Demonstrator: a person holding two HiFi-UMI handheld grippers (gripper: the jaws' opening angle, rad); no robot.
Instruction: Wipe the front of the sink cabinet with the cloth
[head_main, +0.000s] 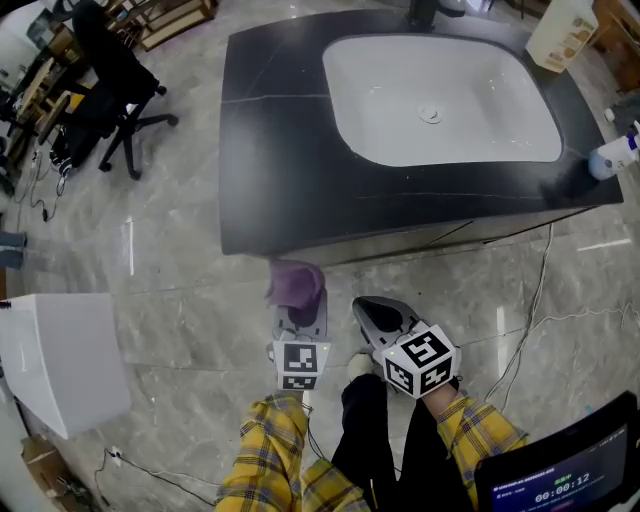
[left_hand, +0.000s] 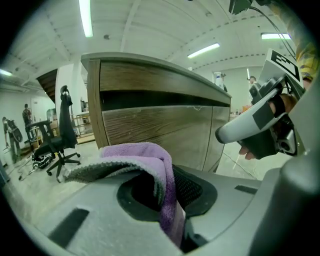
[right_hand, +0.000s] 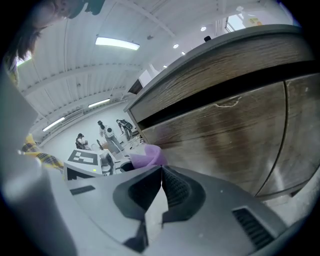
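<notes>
The sink cabinet has a black top and a white basin. Its brown wood front rises just beyond both grippers and also fills the right gripper view. My left gripper is shut on a purple cloth, a short way from the cabinet's lower front. The cloth drapes over the left gripper. My right gripper is beside it on the right, shut and holding nothing. From there the cloth shows to the left.
A black office chair stands at the far left and a white box at the near left. A spray bottle and a jug sit on the countertop's right side. Cables lie on the marble floor at right.
</notes>
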